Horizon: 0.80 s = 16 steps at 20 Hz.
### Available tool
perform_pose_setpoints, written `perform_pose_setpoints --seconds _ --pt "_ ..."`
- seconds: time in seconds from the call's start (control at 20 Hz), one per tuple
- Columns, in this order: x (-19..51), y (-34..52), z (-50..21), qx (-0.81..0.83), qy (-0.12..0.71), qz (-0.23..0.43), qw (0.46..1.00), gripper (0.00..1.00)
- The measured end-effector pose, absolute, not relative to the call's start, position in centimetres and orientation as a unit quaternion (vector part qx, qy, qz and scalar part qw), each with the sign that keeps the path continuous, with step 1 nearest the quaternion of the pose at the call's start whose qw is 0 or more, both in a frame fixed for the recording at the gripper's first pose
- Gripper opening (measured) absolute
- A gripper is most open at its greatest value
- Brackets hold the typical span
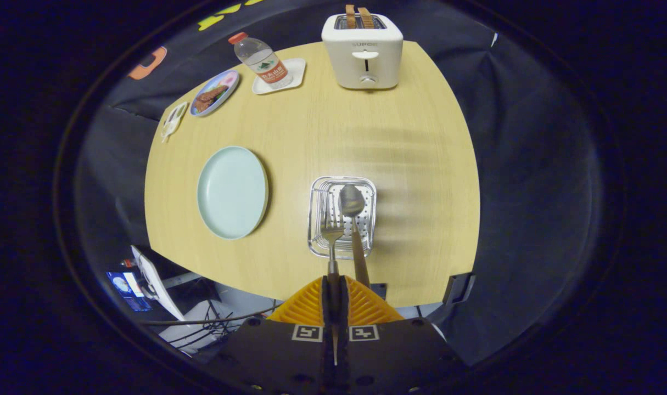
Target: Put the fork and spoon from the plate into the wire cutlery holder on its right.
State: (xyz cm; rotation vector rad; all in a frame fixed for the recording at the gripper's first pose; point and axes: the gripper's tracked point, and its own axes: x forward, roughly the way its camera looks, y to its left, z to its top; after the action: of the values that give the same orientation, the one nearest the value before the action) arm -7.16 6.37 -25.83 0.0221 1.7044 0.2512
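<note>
- Right, we see a wooden table [410, 164] with a pale blue plate [233, 192] left of the wire cutlery holder [342, 216]; plate and holder sit apart, bare wood between them.
- At the far edge of the table stands a white toaster [363, 50] with two slices poking out of its slots.
- Left of the toaster, a water bottle [260, 60] with a red cap stands on a small white tray [296, 74]; beside that is a patterned dish [214, 92] with something brown on it, then a small white item [173, 119] at the table's far left corner, too small for us to identify.
- Nothing stands between the fingers and the holder.
- Below the table's near edge, left of the gripper, we see cables and a lit screen [125, 284].
- Gripper [334, 285] is pressed together on the handle of the fork [331, 236]; fork runs straight ahead, tines over the holder's near side.
- Spoon [353, 219] lies right beside the fork, bowl over the holder's middle, handle running back past the right finger; probably leaning in the holder, but we can't tell whether the finger touches it.
</note>
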Motion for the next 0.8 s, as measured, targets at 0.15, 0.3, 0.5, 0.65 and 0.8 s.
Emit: perform_pose_setpoints --seconds 0.15,0.3,0.5,0.65,0.8 --pt "-6.7 7.2 -25.9 0.04 0.748 0.108 0.654 0.11" --pt "-5.7 7.8 -25.6 0.05 0.725 0.106 0.679 0.34" --pt "-3.5 8.8 -23.8 0.056 0.666 0.122 0.734 0.63" --pt "-1.2 9.7 -21.3 0.046 0.593 0.136 0.792 0.81" --pt "1.8 10.6 -17.0 0.045 0.491 0.142 0.858 0.9"
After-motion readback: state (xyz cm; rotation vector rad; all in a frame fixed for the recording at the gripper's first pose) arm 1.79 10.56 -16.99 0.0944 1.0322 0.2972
